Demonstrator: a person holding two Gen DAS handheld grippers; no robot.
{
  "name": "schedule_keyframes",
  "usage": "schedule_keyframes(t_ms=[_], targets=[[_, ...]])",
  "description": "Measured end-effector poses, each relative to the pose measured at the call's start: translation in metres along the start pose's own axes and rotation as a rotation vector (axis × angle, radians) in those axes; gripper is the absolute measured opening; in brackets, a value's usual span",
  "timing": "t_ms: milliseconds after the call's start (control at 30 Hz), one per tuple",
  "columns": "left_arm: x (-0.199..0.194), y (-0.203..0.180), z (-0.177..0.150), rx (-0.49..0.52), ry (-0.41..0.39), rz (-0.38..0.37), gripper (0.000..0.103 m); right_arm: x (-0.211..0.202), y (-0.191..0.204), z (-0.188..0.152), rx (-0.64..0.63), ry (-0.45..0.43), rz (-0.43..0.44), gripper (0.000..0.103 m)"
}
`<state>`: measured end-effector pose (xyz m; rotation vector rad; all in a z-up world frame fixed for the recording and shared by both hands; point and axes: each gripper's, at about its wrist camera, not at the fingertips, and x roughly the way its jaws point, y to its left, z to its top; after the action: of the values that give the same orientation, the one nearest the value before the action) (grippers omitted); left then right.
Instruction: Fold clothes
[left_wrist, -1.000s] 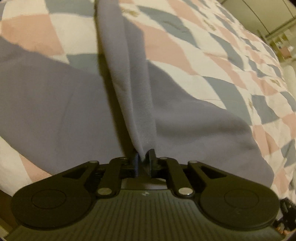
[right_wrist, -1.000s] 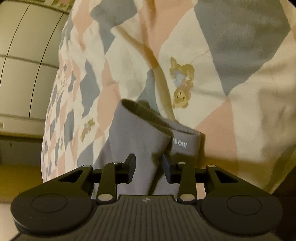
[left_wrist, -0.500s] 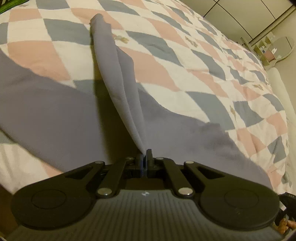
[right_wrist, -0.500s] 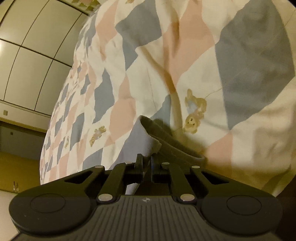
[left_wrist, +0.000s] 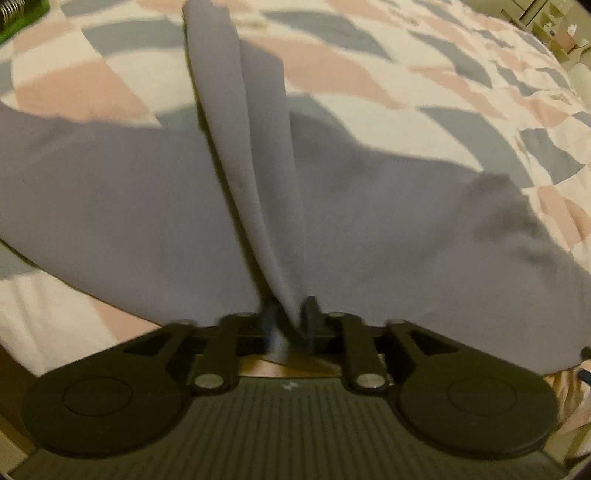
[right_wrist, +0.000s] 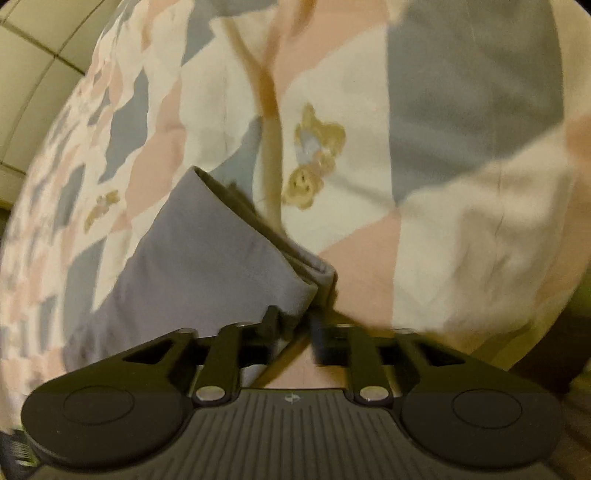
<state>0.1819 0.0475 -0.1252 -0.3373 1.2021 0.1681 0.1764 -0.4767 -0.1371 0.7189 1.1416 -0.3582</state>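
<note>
A grey garment (left_wrist: 110, 192) lies spread on the checked bedspread (left_wrist: 424, 74). In the left wrist view a raised fold of it (left_wrist: 251, 155) runs from the far side down into my left gripper (left_wrist: 288, 314), whose jaws stand slightly apart with the cloth between them. In the right wrist view the garment's cuffed end (right_wrist: 207, 251) lies just in front of my right gripper (right_wrist: 293, 321). Its jaws are partly open around the hem's corner.
The bedspread (right_wrist: 461, 203) has pink, grey and cream diamonds with small bear prints (right_wrist: 314, 158). A pale panelled wardrobe (right_wrist: 33, 55) stands beyond the bed. A green object (left_wrist: 18, 18) sits at the bed's far left. Both frames are motion-blurred.
Both grippers were pinched shut on the cloth half a second ago; now both sets of jaws have parted. The raised fold looks wider and slacker.
</note>
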Motion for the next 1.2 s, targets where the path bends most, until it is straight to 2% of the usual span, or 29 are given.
schedule_keyframes(t_ms=[67,133,200,300,333,367,400,467,600,633,800,900,967,1100,1167,1200], targets=[[-0.017,0.011,0.000,-0.018,-0.033,-0.004,0.027,-0.018,0.016,-0.001,-0.093,-0.075,-0.051,0.053],[-0.033,0.027,0.001,-0.049,-0.064,-0.015,0.027,-0.030,0.032,-0.005,-0.170,-0.102,0.011,0.053],[-0.033,0.046,0.006,-0.076,-0.069,0.030,0.027,-0.030,0.052,-0.015,-0.205,-0.086,0.042,0.051],[-0.017,0.076,0.015,-0.120,-0.015,0.099,0.026,-0.024,0.084,-0.031,-0.238,-0.044,0.061,0.046],[-0.011,0.086,0.019,-0.135,0.008,0.122,0.024,-0.022,0.094,-0.037,-0.249,-0.030,0.068,0.040],[-0.004,0.096,0.023,-0.150,0.032,0.144,0.018,-0.020,0.105,-0.042,-0.260,-0.017,0.074,0.038],[0.000,0.106,0.027,-0.161,0.048,0.159,0.017,-0.018,0.116,-0.048,-0.271,-0.003,0.081,0.038],[-0.009,0.121,0.037,-0.146,0.027,0.151,0.017,-0.013,0.137,-0.059,-0.293,0.025,0.094,0.038],[-0.016,0.150,0.068,-0.113,0.054,0.143,0.017,-0.005,0.180,-0.081,-0.337,0.080,0.120,0.039],[-0.014,0.155,0.075,-0.099,0.063,0.134,0.017,-0.002,0.194,-0.088,-0.346,0.100,0.149,0.039],[-0.003,0.182,0.110,-0.026,0.107,0.088,0.018,0.031,0.295,-0.158,-0.380,0.262,0.433,0.039],[0.004,0.198,0.132,0.018,0.133,0.061,0.019,0.046,0.349,-0.200,-0.452,0.323,0.522,0.039],[0.008,0.209,0.146,0.047,0.151,0.042,0.020,0.053,0.375,-0.220,-0.487,0.329,0.534,0.041],[0.016,0.228,0.168,0.070,0.181,0.008,0.020,0.073,0.409,-0.243,-0.520,0.304,0.484,0.045],[0.019,0.237,0.176,0.067,0.194,-0.007,0.020,0.082,0.422,-0.253,-0.542,0.291,0.463,0.044],[0.020,0.239,0.180,0.069,0.197,-0.012,0.020,0.086,0.429,-0.257,-0.559,0.287,0.449,0.038]])
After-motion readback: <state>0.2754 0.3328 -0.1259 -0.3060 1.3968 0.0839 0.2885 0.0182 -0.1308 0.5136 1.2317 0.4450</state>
